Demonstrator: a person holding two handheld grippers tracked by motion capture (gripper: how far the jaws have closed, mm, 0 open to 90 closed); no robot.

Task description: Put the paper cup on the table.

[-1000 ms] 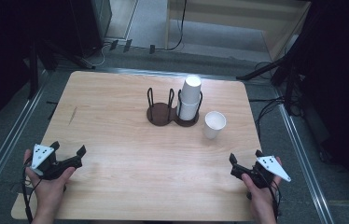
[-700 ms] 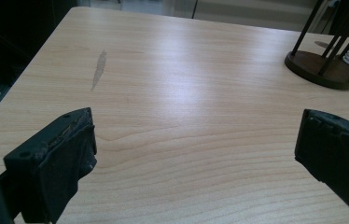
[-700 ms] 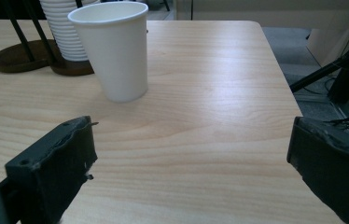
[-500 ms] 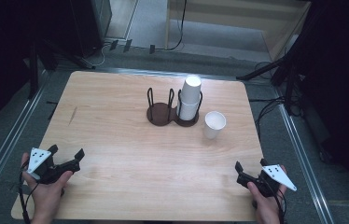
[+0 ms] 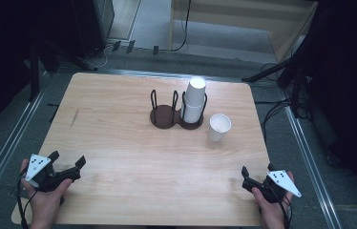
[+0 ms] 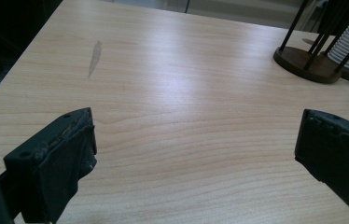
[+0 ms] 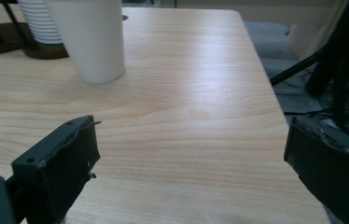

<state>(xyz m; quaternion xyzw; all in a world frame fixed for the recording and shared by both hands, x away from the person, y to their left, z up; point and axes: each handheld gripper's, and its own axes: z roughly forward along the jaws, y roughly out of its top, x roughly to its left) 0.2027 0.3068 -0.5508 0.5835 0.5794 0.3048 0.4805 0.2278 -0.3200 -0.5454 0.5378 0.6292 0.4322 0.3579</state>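
A dark two-ring cup holder [image 5: 166,118] stands at the table's far middle, with a stack of white paper cups [image 5: 194,99] in its right ring and its left ring empty. A single white cup [image 5: 219,127] stands upright just right of it. My left gripper [image 5: 68,158] rests at the near left, open, with bare wood between its jaws [image 6: 196,154]. My right gripper [image 5: 257,171] sits at the near right corner, open; its jaws have just been closing a little with nothing between them [image 7: 191,158]. The single cup [image 7: 91,42] lies well ahead of it.
The wooden table [image 5: 119,138] has a faint grey smear [image 6: 95,57] at its left. Its right edge [image 7: 261,65] drops to a floor with cables and stand legs. Metal rails run along both sides of the table.
My right hand has slid a little toward the near edge and sunk slightly. The left hand has hardly moved. The cups and holder stay put.
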